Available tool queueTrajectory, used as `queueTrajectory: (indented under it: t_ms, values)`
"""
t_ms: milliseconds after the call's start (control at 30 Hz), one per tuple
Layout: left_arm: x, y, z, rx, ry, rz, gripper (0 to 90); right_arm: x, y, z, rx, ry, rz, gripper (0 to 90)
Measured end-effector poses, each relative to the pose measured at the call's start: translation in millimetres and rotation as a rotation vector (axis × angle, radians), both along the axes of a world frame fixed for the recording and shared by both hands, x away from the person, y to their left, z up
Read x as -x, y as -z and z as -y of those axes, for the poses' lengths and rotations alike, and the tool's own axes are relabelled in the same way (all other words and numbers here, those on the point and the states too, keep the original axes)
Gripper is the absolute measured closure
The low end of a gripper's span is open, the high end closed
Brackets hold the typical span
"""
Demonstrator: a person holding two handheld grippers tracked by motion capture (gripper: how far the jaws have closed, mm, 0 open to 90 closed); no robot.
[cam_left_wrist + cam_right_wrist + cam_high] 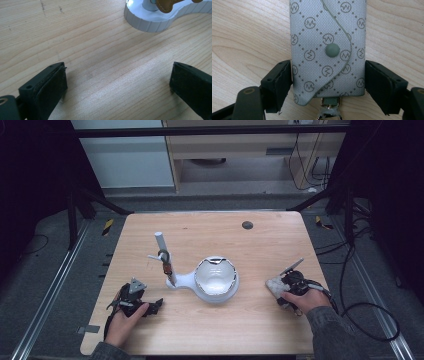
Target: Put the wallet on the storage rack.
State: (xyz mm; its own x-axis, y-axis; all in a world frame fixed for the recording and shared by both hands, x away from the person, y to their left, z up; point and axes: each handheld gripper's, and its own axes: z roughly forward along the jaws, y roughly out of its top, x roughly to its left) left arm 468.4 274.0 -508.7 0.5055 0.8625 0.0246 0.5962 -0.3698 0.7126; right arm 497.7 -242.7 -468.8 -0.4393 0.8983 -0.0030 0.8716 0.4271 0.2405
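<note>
Jaws pinch grey pouch (327, 50) sides.

The key pouch (328, 50) is pale grey fabric, printed with a darker dotted diamond lattice and round monogram emblems, with a grey-green snap button (332, 50); the counter (260, 245) is light wood grain; the stand (212, 285) is white

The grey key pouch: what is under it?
The grey key pouch lies flat on the wooden table. A metal clasp shows at its end; its closed flap hides the contents.
</note>
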Motion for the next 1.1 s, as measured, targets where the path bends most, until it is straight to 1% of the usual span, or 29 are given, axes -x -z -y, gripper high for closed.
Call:
queueTrajectory:
  t_ms: [100, 467, 800, 833, 900, 967, 1000, 1033, 1100]
  values:
    - [0.0, 0.0, 0.0, 0.000, 0.000, 0.000, 0.3, 0.0, 0.3, 0.8, 0.000, -0.003, 0.002, 25.3]
    - [0.1, 0.1, 0.2, 0.000, 0.000, 0.001, 0.3, 0.2, 1.4, -0.6, 0.009, -0.006, -0.004, 26.3]
    - [0.3, 0.0, 0.3, 0.001, 0.003, 0.000, 0.3, 0.4, -1.0, -1.6, 0.032, -0.044, 0.009, 30.4]
    - [0.3, 0.0, 0.3, 0.001, 0.003, 0.000, 0.3, 0.8, -1.8, -1.7, 0.031, -0.045, 0.009, 30.8]
    - [0.4, 0.0, 0.4, 0.001, 0.003, 0.000, 0.3, 2.0, -5.9, -3.0, 0.047, -0.069, 0.023, 31.4]
    - [0.4, 0.0, 0.4, 0.000, 0.003, 0.000, 0.3, 2.6, -7.6, -3.5, 0.043, -0.068, 0.025, 31.4]
    - [0.5, 0.0, 0.4, 0.000, 0.003, 0.000, 0.3, 3.4, -10.8, -4.3, 0.045, -0.080, 0.032, 31.4]
    - [0.5, 0.0, 0.4, 0.000, 0.003, 0.000, 0.3, 5.5, -17.2, -6.8, 0.053, -0.105, 0.043, 31.5]
    - [0.5, 0.0, 0.4, 0.000, 0.002, 0.000, 0.3, 6.4, -20.1, -8.1, 0.057, -0.114, 0.046, 31.4]
